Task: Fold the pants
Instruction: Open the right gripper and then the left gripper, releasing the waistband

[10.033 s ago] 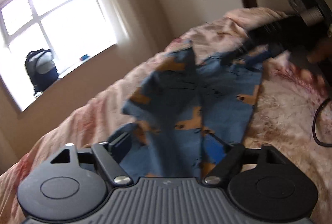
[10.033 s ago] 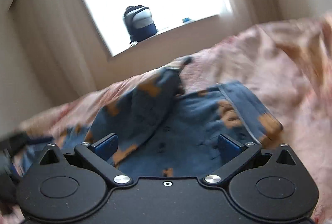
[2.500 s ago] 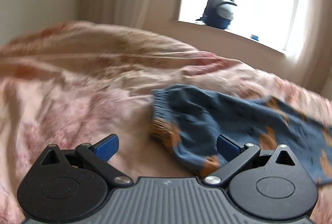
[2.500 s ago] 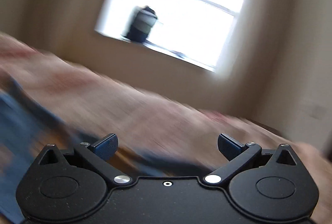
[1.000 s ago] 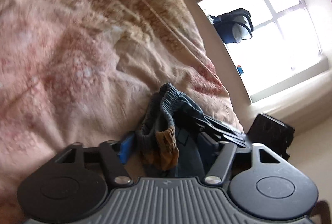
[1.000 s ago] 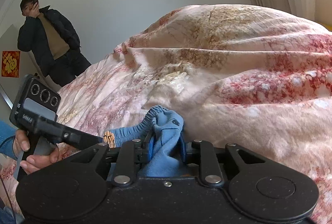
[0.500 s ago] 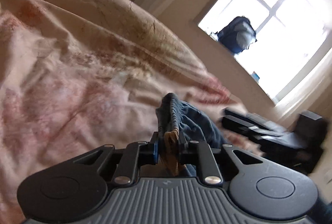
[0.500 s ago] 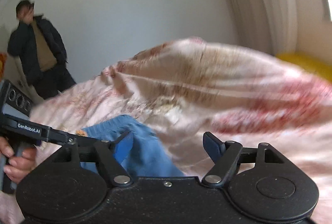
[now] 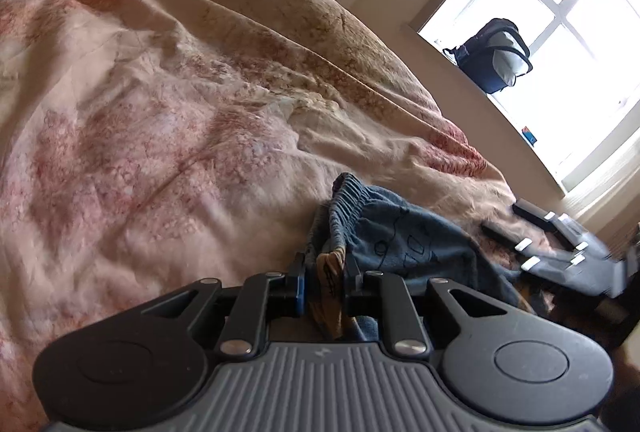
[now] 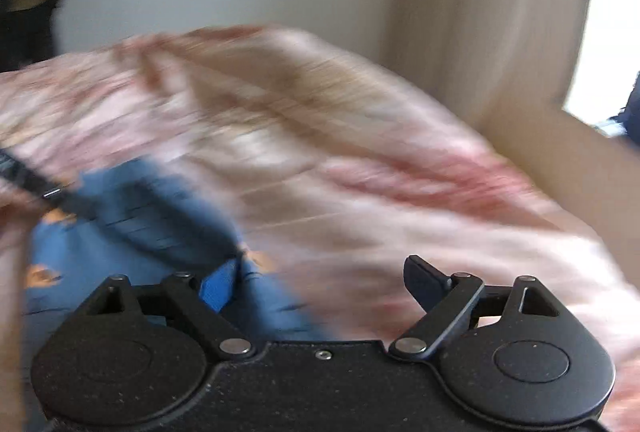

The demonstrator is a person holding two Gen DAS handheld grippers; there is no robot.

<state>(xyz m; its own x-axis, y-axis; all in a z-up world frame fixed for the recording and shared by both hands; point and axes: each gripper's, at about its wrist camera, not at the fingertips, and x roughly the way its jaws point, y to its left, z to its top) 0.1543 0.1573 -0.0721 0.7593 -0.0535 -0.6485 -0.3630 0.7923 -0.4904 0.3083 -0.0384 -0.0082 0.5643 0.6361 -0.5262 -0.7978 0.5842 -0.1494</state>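
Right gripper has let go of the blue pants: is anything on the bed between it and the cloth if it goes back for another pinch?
Nothing visible. The open right gripper hangs just over the blue patterned pants on the pink floral bedspread; the left gripper is pinching their waistband.

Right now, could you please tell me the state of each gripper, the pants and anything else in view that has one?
left gripper: shut on the pants' waistband.
right gripper: jaws wide apart after just opening, holding nothing.
pants: bunched, lying on the bedspread, one waistband edge pinched.
backpack: standing on the windowsill; whether it is zipped I cannot tell.
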